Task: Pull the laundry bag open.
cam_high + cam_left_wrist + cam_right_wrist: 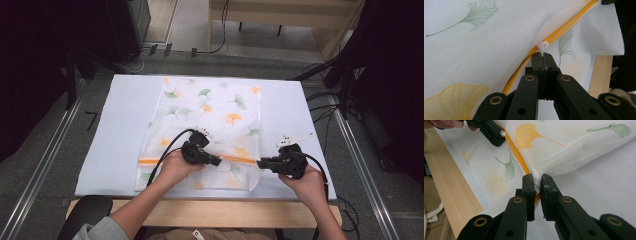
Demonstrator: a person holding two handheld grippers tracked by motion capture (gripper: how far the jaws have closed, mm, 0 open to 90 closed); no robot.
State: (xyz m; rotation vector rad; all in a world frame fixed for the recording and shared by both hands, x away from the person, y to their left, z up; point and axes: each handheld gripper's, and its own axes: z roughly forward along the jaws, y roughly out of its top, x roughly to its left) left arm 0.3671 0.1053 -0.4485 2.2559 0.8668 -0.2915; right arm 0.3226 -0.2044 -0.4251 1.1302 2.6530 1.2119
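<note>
Table [125,125], white-topped with a wooden front edge, carried a white mesh bag [210,120] printed with green and orange ginkgo leaves, lying flat near the middle and reaching to the near edge. An orange zipper [240,160] ran across the bag's near end.

Left gripper [212,160] sat over the zipper line, about midway along it. Its jaws were fully closed on the white zipper pull [543,47], seen plainly in the left gripper view.

Right gripper [264,163] was at the bag's right edge where the zipper ends. Its jaws stood slightly apart with the bag's corner fabric [536,181] between them; a grip seemed likely, but firmness could not be confirmed.

Judgement: a zipper stroke was in hand, one gripper on the pull and the other anchoring. Direction (opening or closing) could not be told. Next move would call for a steady pull along the zipper line while the right end is held taut.
</note>
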